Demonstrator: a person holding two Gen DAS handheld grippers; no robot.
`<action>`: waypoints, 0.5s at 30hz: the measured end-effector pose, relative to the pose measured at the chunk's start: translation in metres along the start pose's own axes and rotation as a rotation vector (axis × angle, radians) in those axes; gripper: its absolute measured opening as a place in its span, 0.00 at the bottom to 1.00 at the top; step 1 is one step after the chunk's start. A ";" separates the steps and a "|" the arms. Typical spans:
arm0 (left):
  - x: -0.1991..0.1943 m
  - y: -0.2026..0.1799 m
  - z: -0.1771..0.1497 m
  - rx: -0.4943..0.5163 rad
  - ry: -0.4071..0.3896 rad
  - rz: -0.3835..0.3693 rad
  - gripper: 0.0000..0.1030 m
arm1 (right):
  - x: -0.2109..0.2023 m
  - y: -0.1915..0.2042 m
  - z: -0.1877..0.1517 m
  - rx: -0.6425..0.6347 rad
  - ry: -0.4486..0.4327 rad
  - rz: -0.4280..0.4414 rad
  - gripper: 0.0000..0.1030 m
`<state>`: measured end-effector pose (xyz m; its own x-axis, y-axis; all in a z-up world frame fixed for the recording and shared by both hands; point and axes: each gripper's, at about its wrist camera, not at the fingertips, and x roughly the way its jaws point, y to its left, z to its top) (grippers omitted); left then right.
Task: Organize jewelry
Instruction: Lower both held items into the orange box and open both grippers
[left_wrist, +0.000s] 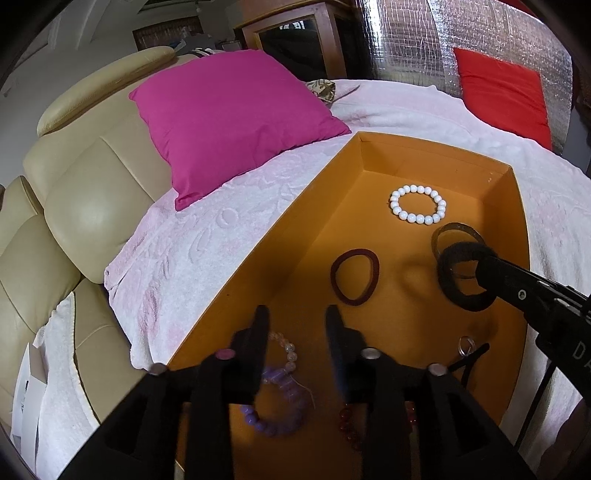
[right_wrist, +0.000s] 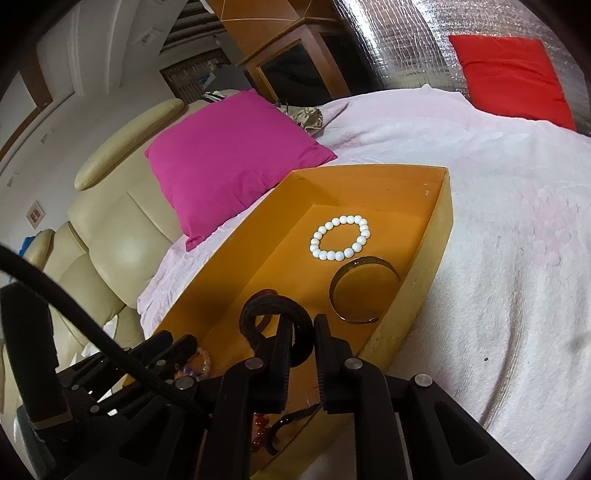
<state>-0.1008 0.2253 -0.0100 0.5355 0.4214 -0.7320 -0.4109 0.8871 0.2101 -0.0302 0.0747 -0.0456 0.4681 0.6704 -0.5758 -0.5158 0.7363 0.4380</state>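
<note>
An orange box (left_wrist: 295, 240) lies on a pale pink towel. In it are a white bead bracelet (left_wrist: 417, 204), a dark red hair tie (left_wrist: 355, 277), a brown bangle (left_wrist: 458, 227), a purple bead bracelet (left_wrist: 277, 417), a clear bead bracelet (left_wrist: 290, 349), a red bead bracelet (left_wrist: 347, 424) and a small ring (left_wrist: 466, 345). My right gripper (right_wrist: 301, 328) is shut on a black hair tie (right_wrist: 273, 301), held just above the box floor beside the bangle (right_wrist: 365, 260). My left gripper (left_wrist: 297, 321) is open above the near end of the box, over the clear beads, touching nothing.
A magenta pillow (left_wrist: 236, 122) leans on the towel (left_wrist: 221, 229) left of the box. A cream leather sofa (left_wrist: 85, 206) runs along the left. A red cushion (left_wrist: 506, 92) sits at the far right, with a wooden cabinet (left_wrist: 295, 37) behind.
</note>
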 end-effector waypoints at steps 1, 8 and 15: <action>0.000 0.000 0.000 0.000 -0.002 0.001 0.39 | -0.001 0.000 0.000 0.003 -0.001 0.005 0.16; -0.003 -0.002 0.001 0.006 -0.019 0.003 0.56 | -0.009 -0.004 0.004 0.027 -0.032 0.021 0.23; -0.006 -0.004 0.003 -0.007 -0.028 -0.014 0.65 | -0.016 -0.015 0.006 0.037 -0.037 0.001 0.24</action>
<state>-0.1002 0.2197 -0.0050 0.5611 0.4143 -0.7166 -0.4083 0.8916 0.1958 -0.0254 0.0531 -0.0384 0.4938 0.6735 -0.5500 -0.4900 0.7381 0.4639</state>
